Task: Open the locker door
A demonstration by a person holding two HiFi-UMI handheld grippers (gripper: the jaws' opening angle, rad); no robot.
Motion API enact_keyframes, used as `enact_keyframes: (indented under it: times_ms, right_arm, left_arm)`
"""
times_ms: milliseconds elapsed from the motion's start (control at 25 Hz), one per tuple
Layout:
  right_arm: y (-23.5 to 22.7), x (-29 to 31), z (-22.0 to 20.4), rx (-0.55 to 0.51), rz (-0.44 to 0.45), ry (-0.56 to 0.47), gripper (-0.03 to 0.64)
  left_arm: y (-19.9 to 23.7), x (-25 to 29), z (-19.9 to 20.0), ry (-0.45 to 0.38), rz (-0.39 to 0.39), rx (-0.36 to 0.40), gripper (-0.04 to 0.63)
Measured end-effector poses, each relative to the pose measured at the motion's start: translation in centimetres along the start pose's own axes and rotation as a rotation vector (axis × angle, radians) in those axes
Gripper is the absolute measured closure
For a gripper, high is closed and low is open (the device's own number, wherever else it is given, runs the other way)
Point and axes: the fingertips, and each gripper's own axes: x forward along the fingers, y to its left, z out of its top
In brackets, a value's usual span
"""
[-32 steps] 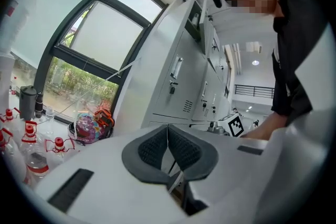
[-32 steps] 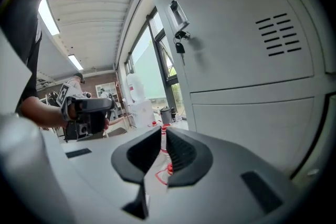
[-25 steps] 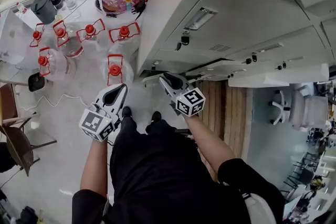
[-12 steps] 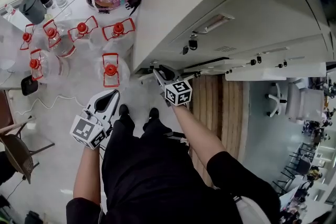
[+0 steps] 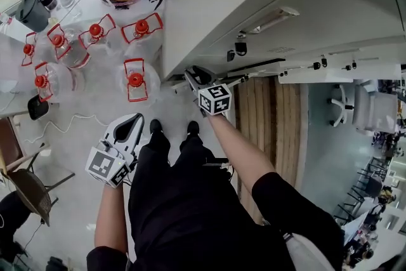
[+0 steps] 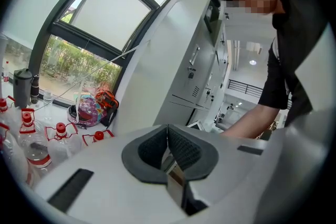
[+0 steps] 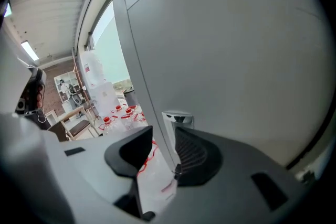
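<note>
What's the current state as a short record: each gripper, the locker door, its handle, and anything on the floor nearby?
left gripper: jaws shut, nothing between them
right gripper: jaws apart and have just been opening; the edge of the locker door stands between them, not gripped
handle: small chrome pull at the door's edge, just ahead of the right jaw
door state: looks closed, not yet pulled
floor: red-capped water bottles standing left of the locker
</note>
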Motion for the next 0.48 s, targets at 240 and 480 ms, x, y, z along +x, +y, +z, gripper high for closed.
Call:
enact_keyframes:
  times_ms: [240,480]
  right_arm:
    - [0.0,0.9,-0.3,-0.013,0.004,0.014,0.485]
    - [-0.5,1.4,-1.1,-0.008,-0.015,0.034,0.485]
  left_arm:
    - [0.7,0.0,0.0,0.011,0.006,-0.007,0.578]
    - [1.0,0.2,0.0,0.019,0.003,-0.01,0.577]
